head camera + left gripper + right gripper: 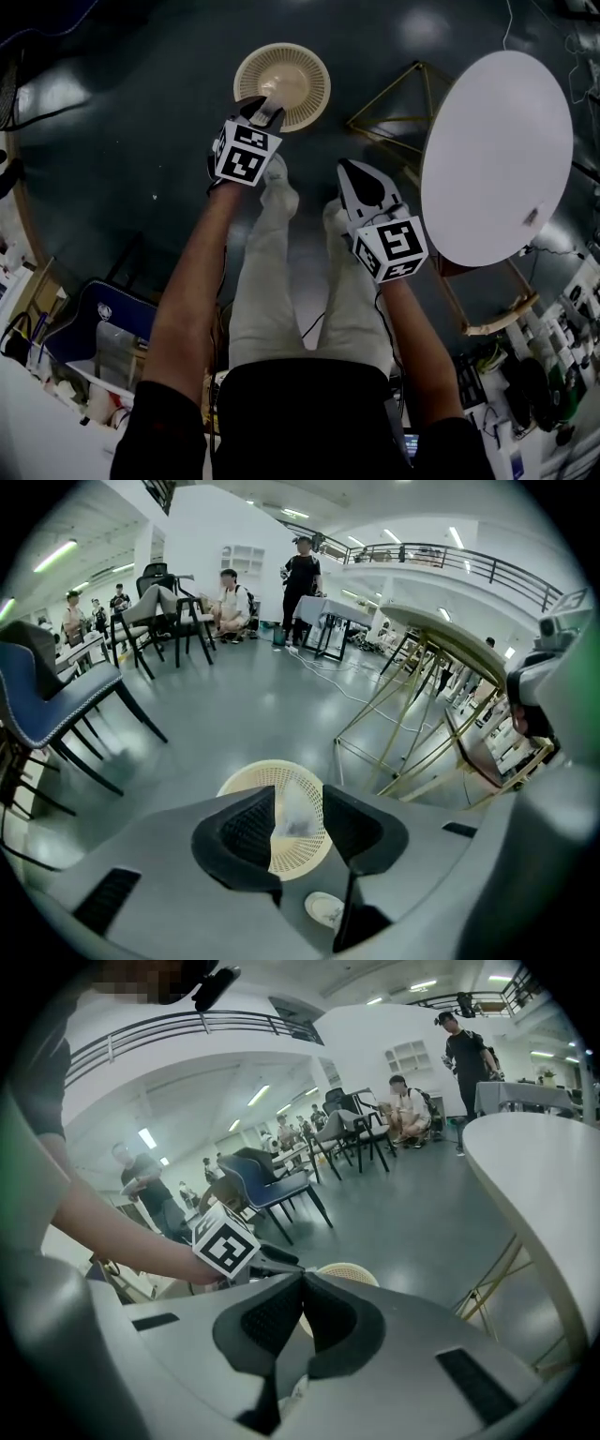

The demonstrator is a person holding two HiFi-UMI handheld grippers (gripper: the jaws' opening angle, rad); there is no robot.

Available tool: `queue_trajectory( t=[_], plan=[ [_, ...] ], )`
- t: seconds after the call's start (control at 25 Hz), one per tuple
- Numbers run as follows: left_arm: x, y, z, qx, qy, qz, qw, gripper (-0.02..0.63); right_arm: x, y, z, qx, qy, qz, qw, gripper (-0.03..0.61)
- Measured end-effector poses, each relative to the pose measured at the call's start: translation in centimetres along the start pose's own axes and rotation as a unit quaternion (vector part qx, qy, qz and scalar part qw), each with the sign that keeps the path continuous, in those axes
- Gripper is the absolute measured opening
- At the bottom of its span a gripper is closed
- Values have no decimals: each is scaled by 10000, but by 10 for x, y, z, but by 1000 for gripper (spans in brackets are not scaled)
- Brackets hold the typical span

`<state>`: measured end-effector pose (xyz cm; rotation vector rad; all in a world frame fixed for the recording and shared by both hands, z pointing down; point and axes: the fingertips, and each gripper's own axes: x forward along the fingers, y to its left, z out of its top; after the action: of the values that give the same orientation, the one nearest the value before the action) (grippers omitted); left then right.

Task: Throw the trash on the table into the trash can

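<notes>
Left gripper [265, 109], jaws apart around 1 pale scrap [297, 819] above the trash can [309, 56]; right gripper [348, 172] closed, empty; table [497, 141] nearly bare.

Floor [122, 141]: dark grey, glossy, with light patches reflected in it. Blue padded chair [47, 700] on black legs stands at the left. Farther back is a cluster of black chairs [159, 611], with one seated person [230, 597] just beside them and one standing person in black [302, 574] near. Strip lights [56, 555] are lit on the ceiling. A railed balcony [441, 555] runs overhead.
</notes>
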<state>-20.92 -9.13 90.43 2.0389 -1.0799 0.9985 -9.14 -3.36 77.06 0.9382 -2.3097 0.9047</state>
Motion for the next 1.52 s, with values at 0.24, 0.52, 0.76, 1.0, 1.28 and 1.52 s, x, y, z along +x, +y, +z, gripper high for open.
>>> queue_trajectory(
  t=[0.24, 0.52, 0.76, 1.0, 1.28, 1.52],
  plan=[
    [18, 15, -12, -36, 6, -6, 10000, 198, 19, -10, -4, 32, 3, -72, 10000, 15],
    [26, 17, -12, -15, 11, -52, 10000, 201, 26, -16, -3, 38, 9, -107, 9999, 15],
    [5, 16, 3, 5, -55, -62, 10000, 198, 15, -6, 9, 12, -22, -149, 9999, 15],
    [-37, 4, 19, -47, -31, 14, 10000, 127, -12, 6, 39, -84, -134, -146, 9998, 15],
    [-103, -13, 57, 80, -415, 127, 9990, 54, -52, 33, 76, -246, -304, -75, 9992, 15],
    [-158, -41, 90, 212, -690, 143, 9973, 21, -94, 44, 105, -420, -500, -94, 9978, 15]
  ],
)
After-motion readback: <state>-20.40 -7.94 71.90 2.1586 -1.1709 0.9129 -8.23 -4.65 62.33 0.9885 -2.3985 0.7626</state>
